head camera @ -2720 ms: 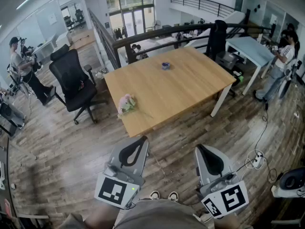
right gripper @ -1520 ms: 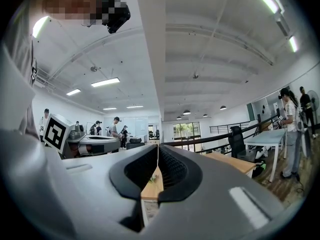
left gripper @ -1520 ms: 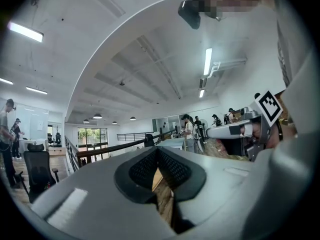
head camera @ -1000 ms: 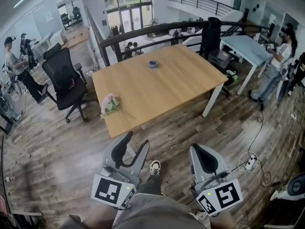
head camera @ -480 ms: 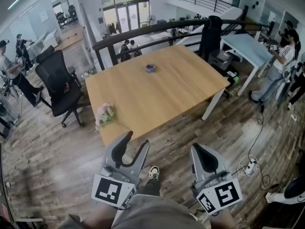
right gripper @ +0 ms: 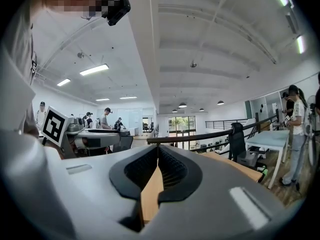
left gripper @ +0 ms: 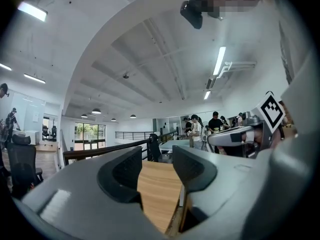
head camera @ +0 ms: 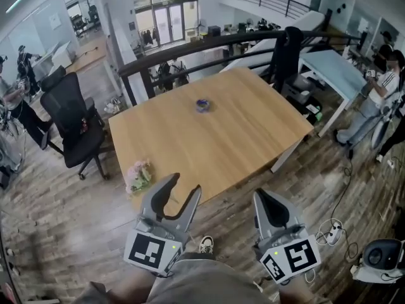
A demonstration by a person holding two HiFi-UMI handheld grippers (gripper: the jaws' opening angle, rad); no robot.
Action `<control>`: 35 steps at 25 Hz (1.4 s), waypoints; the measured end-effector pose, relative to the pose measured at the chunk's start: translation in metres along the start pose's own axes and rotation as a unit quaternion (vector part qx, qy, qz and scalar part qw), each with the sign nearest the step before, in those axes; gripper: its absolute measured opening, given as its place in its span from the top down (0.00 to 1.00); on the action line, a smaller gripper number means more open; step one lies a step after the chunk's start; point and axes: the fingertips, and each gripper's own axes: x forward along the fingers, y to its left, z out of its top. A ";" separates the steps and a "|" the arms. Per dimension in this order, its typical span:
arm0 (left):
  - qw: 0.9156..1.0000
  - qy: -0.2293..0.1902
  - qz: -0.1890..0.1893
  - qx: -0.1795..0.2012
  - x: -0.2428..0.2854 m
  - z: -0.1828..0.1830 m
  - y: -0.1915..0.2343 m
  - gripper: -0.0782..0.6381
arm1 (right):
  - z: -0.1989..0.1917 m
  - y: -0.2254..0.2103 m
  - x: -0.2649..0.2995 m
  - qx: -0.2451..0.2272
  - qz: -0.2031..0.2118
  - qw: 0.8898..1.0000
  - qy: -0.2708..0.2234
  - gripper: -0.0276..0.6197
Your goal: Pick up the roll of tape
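I'm holding both grippers short of the wooden table point(head camera: 215, 144), over plank floor. The left gripper point(head camera: 183, 185) is showing its jaws spread apart with nothing between them; in the left gripper view point(left gripper: 156, 159) I'm seeing only tabletop point(left gripper: 155, 194) through the gap. The right gripper point(head camera: 262, 198) is sitting with its jaws pressed together at the tips, empty; the right gripper view point(right gripper: 158, 154) is giving me just a sliver of wood between the pads.

The roll of tape point(head camera: 203, 105), blue, is lying toward the far side of the table, well apart from both grippers, with bare wood all round it. The near edge is running from a bunch of pink flowers point(head camera: 138, 176) at the left corner across to the right corner. The flowers are lying just beside the left jaws' line.

A black office chair point(head camera: 66, 122) is standing off the left edge, and a dark railing point(head camera: 209, 43) is crossing behind the far edge.

For markings, I'm reading only black-and-white square patterns on the left cube point(head camera: 149, 251) and right cube point(head camera: 292, 258).
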 end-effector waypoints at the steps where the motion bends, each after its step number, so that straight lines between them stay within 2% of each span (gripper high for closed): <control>1: 1.000 -0.002 -0.001 0.000 0.008 -0.001 0.008 0.62 | 0.001 -0.003 0.011 -0.001 -0.002 1.000 0.000 0.93; 10: 1.000 0.005 0.005 -0.006 0.052 -0.015 0.070 0.62 | -0.004 -0.022 0.086 -0.001 -0.008 1.000 0.012 0.93; 23: 0.999 0.005 0.036 -0.015 0.104 -0.029 0.108 0.62 | -0.007 -0.060 0.151 -0.013 0.015 1.000 0.019 0.93; 35: 0.993 0.017 0.120 -0.013 0.205 -0.026 0.121 0.62 | 0.006 -0.155 0.232 -0.017 0.102 0.994 0.024 0.93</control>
